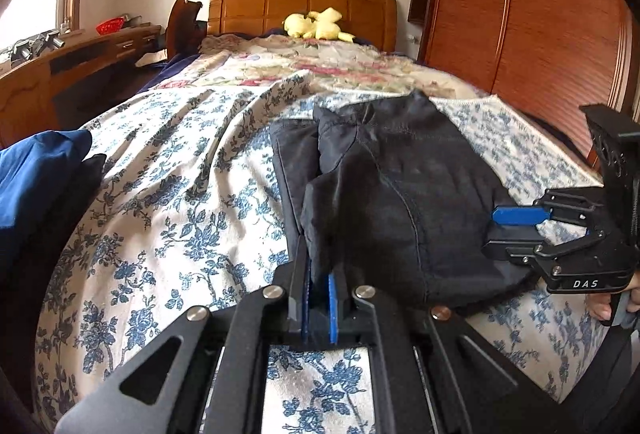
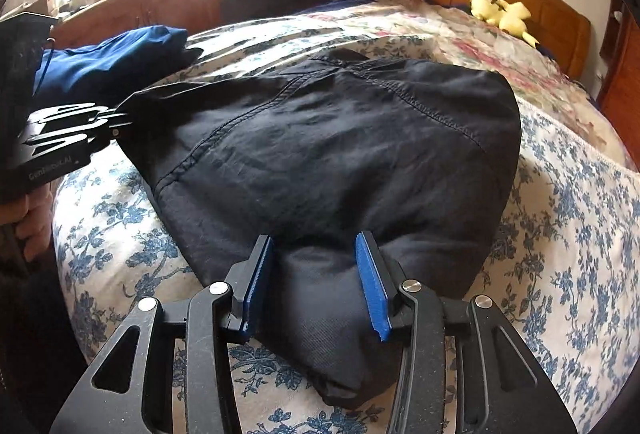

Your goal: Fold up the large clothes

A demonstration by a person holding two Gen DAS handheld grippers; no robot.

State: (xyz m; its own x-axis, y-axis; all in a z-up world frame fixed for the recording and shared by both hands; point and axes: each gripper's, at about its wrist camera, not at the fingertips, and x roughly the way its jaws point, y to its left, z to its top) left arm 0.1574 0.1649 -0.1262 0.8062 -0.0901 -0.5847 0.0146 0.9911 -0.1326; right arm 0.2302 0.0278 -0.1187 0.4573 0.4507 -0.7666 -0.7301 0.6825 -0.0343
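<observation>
The soft, limp black woven garment [image 2: 320, 153] on the floral-sheeted bed [image 2: 580, 234] should drape loosely; left hand-held gripper [image 1: 318, 294] pinches its edge, right hand-held gripper [image 2: 316, 286] spread astride a fold, best taken at seams.

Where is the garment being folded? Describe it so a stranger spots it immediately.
On the bed with the blue-flowered sheet, near its foot end, lies a black garment folded into a bundle. Unlike the blue clothing beside it, it is black with visible seams, and the left tongs pinch its edge.
</observation>
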